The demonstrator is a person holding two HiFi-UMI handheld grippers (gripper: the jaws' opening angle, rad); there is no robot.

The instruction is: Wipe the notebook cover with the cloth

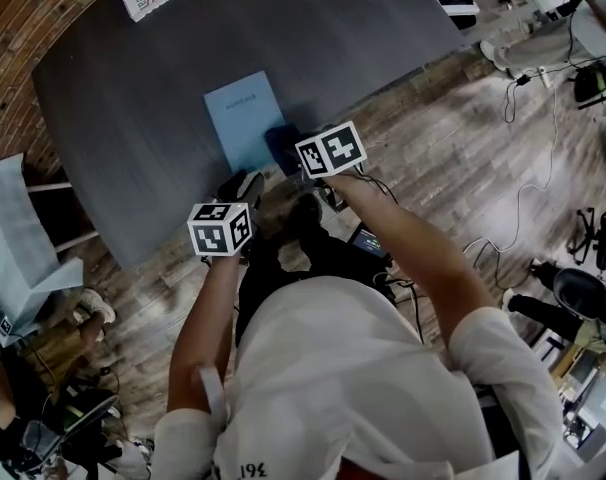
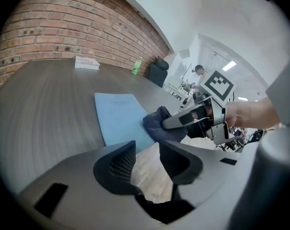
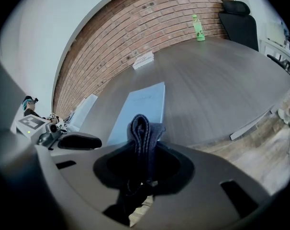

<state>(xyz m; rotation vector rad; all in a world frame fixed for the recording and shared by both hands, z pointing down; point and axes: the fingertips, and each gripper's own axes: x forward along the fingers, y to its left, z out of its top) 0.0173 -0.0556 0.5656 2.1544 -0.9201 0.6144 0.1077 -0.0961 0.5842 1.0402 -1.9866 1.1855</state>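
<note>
My right gripper [image 1: 297, 160] pinches a dark cloth [image 1: 283, 146] at the near right corner of a pale blue notebook [image 1: 243, 118].

In the head view the notebook lies flat on a dark table [image 1: 123, 88], its long axis running roughly from 11 to 5 o'clock. Most of its cover sits at about 10 o'clock from my right gripper, whose jaws are closed tight on the bunched cloth. My left gripper [image 1: 245, 188] hangs by the table edge at about 6 o'clock from the notebook, jaws parted with nothing between them. The right is nearer, so I judge the wipe should sweep towards 11 o'clock along the cover.
</note>
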